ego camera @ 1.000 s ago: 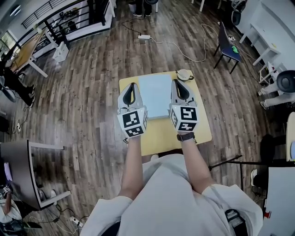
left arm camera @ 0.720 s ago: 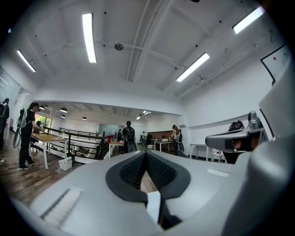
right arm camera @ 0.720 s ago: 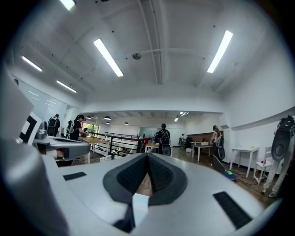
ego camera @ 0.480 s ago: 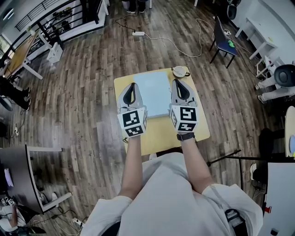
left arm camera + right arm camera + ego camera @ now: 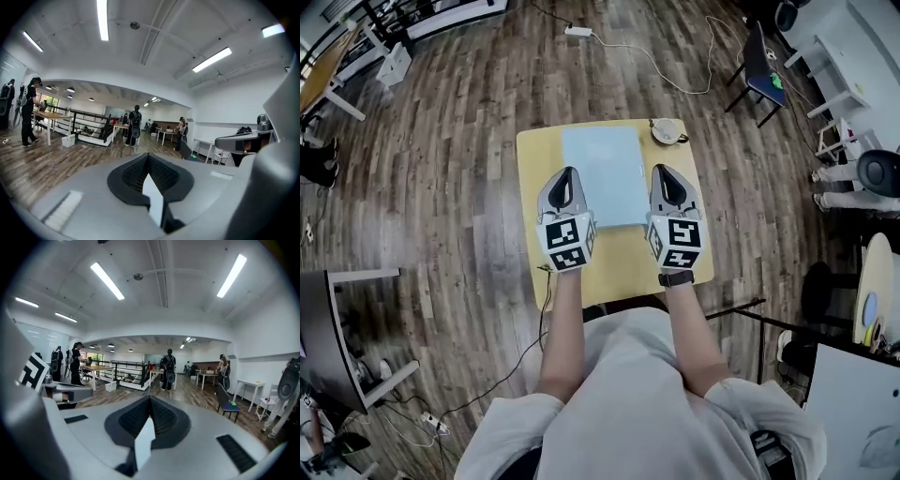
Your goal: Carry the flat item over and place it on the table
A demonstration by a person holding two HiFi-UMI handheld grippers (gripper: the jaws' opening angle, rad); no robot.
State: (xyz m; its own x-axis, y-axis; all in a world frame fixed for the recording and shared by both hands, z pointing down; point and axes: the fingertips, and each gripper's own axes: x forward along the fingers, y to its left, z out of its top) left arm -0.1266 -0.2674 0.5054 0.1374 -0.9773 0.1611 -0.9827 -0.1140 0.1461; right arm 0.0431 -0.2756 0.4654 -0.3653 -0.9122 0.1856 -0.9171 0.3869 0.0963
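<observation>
A flat pale blue sheet (image 5: 602, 173) hangs level over the small yellow table (image 5: 623, 255), held by its two side edges. My left gripper (image 5: 565, 180) is shut on the sheet's left edge and my right gripper (image 5: 667, 180) on its right edge. In the left gripper view the sheet (image 5: 153, 199) shows as a thin white sliver pinched in the closed left gripper (image 5: 149, 162). The right gripper view shows the same edge of the sheet (image 5: 144, 442) clamped in the right gripper (image 5: 150, 404). Whether the sheet touches the tabletop I cannot tell.
A round cup (image 5: 667, 131) stands at the table's far right corner. A blue chair (image 5: 761, 73) and white desks (image 5: 853, 56) are at the right, a power strip (image 5: 577, 31) with its cable on the wooden floor. People (image 5: 168, 369) stand far off by a railing.
The yellow table has come nearer and now lies under the sheet and both grippers. Both grippers keep their hold on the sheet's edges.
</observation>
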